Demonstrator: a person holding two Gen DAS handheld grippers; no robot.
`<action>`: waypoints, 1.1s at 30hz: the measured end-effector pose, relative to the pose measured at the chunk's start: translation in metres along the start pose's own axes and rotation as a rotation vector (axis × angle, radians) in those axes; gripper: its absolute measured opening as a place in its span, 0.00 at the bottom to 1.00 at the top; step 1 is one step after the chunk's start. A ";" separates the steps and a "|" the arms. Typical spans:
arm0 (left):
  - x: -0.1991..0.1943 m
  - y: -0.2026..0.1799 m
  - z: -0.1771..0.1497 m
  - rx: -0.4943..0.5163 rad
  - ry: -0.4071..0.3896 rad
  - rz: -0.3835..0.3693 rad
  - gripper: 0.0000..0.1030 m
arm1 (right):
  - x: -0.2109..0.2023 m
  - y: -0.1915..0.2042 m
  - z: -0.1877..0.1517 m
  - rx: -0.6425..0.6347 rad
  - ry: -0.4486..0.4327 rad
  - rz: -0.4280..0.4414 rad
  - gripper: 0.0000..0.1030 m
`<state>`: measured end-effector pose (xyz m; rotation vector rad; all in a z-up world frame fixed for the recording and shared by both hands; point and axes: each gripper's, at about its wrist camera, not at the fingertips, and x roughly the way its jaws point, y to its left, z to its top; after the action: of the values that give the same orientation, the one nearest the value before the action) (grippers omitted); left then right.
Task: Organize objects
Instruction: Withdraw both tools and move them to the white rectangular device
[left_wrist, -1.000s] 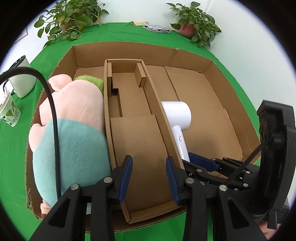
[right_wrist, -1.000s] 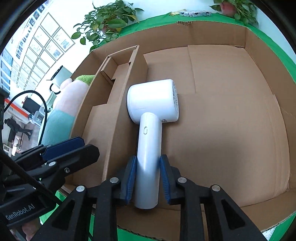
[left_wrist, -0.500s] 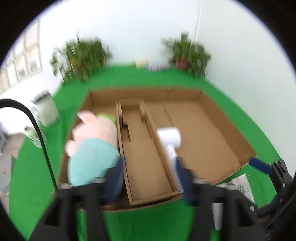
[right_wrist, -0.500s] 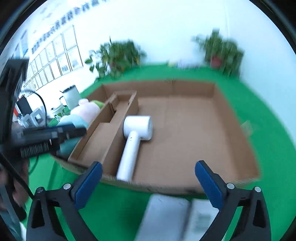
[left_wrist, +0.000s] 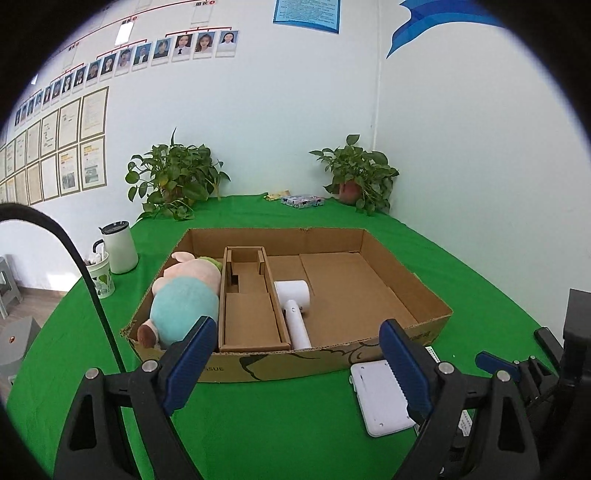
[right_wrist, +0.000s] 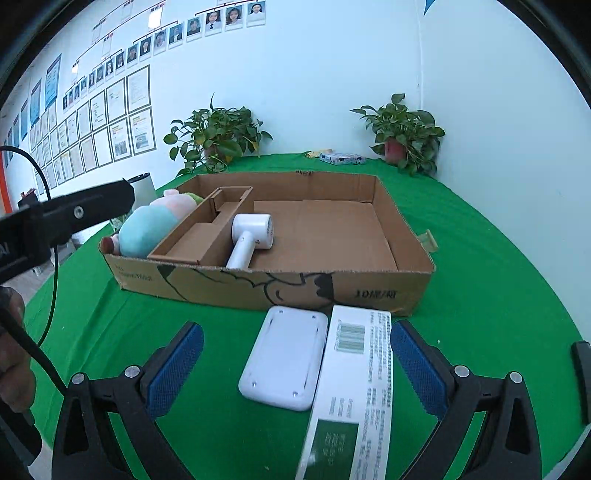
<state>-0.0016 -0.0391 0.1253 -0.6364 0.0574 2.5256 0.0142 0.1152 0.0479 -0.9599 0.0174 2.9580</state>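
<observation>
Left claw (left_wrist: 295, 360): black plastic linkage arms showing silver screw heads at pivots; blue ribbed pads (left_wrist: 190, 363) lining fingers. Black cable (left_wrist: 92, 288) arching past on left side. Right claw (right_wrist: 295, 363): same black frame, silver screws, blue textured pads (right_wrist: 415, 367). White lettering partly showing on black housing.

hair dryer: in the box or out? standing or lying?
In, lying flat. The hair dryer rests on the floor of the cardboard box, right against the inner divider, handle toward the near wall. No fingers touch it.
</observation>
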 end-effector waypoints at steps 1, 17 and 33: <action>0.000 0.000 -0.001 -0.003 0.008 -0.002 0.87 | -0.001 0.000 -0.001 0.002 0.000 0.000 0.99; 0.001 0.007 -0.017 -0.031 0.051 0.029 0.86 | -0.019 0.005 -0.007 -0.019 -0.023 -0.008 0.99; 0.022 0.017 -0.032 -0.048 0.158 -0.050 0.73 | -0.011 0.009 -0.019 -0.048 0.022 0.071 0.99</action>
<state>-0.0125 -0.0482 0.0853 -0.8457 0.0372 2.4310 0.0338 0.1058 0.0393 -1.0186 -0.0199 3.0258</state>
